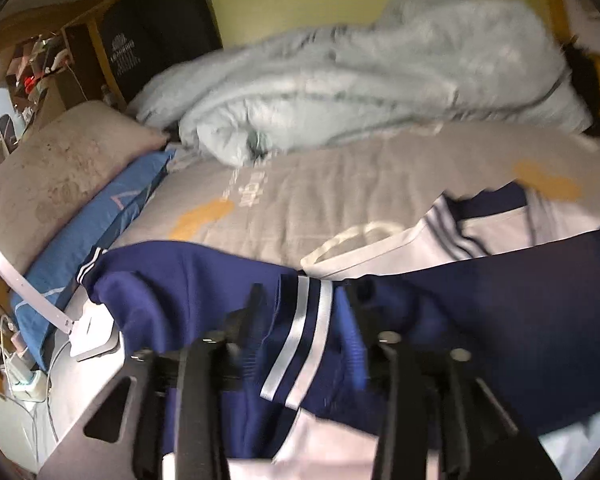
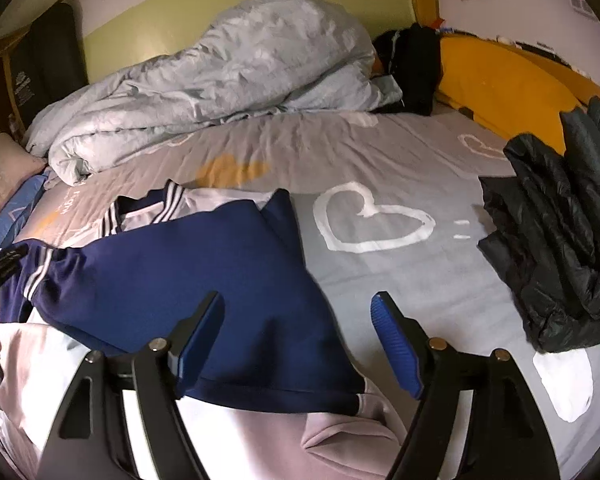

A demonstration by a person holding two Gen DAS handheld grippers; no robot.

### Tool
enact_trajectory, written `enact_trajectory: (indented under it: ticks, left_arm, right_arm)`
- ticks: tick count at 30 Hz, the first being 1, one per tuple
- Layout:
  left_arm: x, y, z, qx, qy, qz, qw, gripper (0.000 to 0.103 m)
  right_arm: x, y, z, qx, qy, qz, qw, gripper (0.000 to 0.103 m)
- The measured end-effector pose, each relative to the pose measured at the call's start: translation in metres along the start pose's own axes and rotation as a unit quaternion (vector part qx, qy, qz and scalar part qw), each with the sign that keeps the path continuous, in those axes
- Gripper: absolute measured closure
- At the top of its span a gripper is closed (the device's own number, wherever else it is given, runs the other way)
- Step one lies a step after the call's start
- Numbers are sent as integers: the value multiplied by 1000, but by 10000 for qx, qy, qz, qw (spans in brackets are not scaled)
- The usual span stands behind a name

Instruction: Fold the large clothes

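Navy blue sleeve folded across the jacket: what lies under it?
Under the navy blue sleeve the jacket's white body shows at its near edge, on the grey heart-print bedsheet. The covered part of the body is hidden.

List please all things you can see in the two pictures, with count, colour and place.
jacket: one, navy and white, front of bed
duvet: one, pale grey-blue, bunched at back
sheet: one, grey with white hearts, covers bed
puffer coat: one, black, right side
pillow: one, beige, left end
blue pillow: one, beside beige pillow
left gripper: black, jaws apart, over striped cuff
right gripper: blue pads, open, over jacket edge
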State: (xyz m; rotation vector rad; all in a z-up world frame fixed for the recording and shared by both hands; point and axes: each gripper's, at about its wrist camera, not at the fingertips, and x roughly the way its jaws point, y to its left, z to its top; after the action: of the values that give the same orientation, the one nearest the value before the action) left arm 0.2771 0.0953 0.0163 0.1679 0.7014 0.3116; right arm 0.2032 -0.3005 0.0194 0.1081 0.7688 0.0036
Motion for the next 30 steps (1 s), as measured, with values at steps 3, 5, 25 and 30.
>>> enact_trajectory:
  ticks: [3, 5, 25, 30]
  left_arm:
    - [-42, 10, -12, -255, -281, -325, 9988, 45]
    - [-69, 16, -24, -422, -378, -560, 9968, 33]
    - [-155, 15, -115, -532, -460, -1233, 9899, 8]
    - [-152, 10, -118, -441, -420, -1250, 9903, 8]
  right_arm:
    - [-5, 13, -2, -253, -89, 239, 9994, 19]
    - [-11, 23, -6, -438, -138, 287, 9985, 19]
    - [-20, -32, -74, -629, 536, -128, 9965, 15]
    - [-10, -53, -79, -96, 792, 183, 9966, 10]
